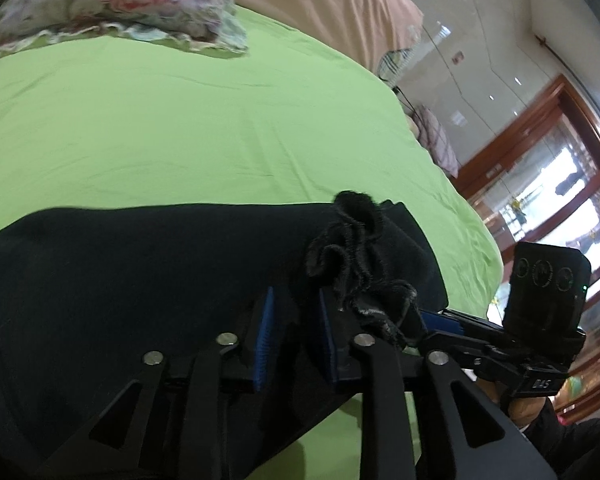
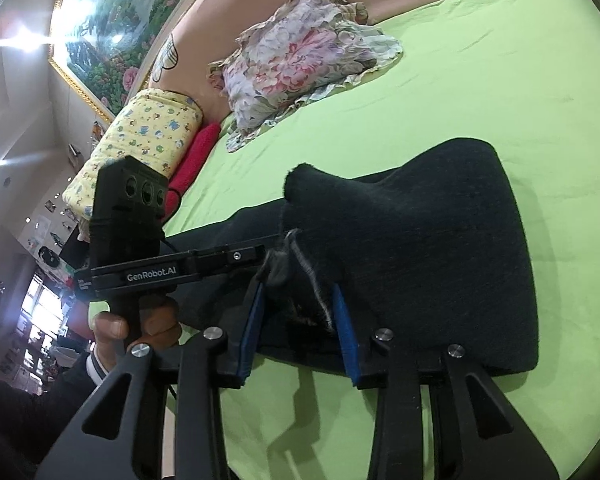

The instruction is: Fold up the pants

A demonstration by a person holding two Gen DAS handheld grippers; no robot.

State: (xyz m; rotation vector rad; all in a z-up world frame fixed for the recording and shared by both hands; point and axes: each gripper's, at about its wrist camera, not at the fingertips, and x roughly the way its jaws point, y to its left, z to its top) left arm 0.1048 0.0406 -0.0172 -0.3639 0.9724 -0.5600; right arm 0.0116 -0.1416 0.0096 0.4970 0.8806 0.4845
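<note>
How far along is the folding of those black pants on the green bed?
Partway, it seems. The black pants already lie in a compact, doubled-looking shape on the green sheet. In hand: the left gripper and right gripper each have bunched cloth between their fingers, lifted slightly. Left: laying that edge down and smoothing it.
</note>
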